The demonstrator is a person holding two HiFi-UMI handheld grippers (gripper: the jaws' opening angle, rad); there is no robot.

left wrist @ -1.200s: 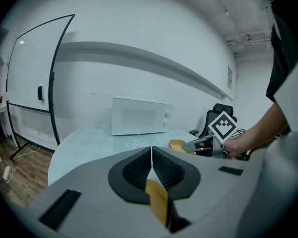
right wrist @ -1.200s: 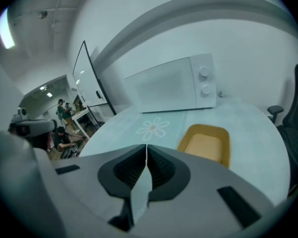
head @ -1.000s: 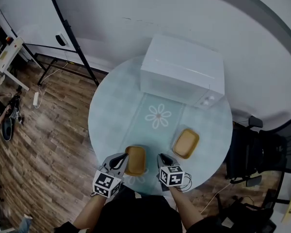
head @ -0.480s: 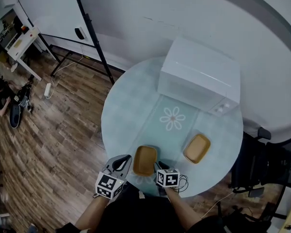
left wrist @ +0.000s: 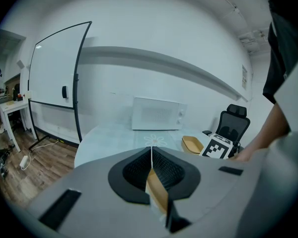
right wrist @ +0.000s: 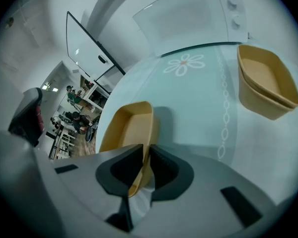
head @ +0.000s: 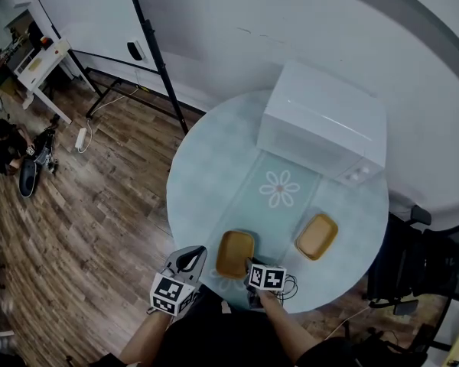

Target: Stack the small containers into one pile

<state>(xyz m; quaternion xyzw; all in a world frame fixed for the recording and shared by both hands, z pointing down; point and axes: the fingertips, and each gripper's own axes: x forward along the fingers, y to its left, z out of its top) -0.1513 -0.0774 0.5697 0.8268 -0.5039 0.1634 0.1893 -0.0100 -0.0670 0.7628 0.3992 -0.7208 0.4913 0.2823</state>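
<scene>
Both claws are clamped narrow on the near tan container (right wrist: 130,129), at the round counter's (head: 206,182) front edge: the left claw (left wrist: 151,168) pinches its left rim, the right claw (right wrist: 144,158) its near right rim. A second tan container (head: 317,236) sits apart to the right. Beyond stands a white microwave (head: 321,125).

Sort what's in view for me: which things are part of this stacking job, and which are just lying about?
Job: near tan container, rim pinched by the right gripper; far tan container; left gripper, jaws shut on a tan edge, apparently the same container.
Lying about: white microwave; whiteboard; black office chair; round table, only carrying things.
</scene>
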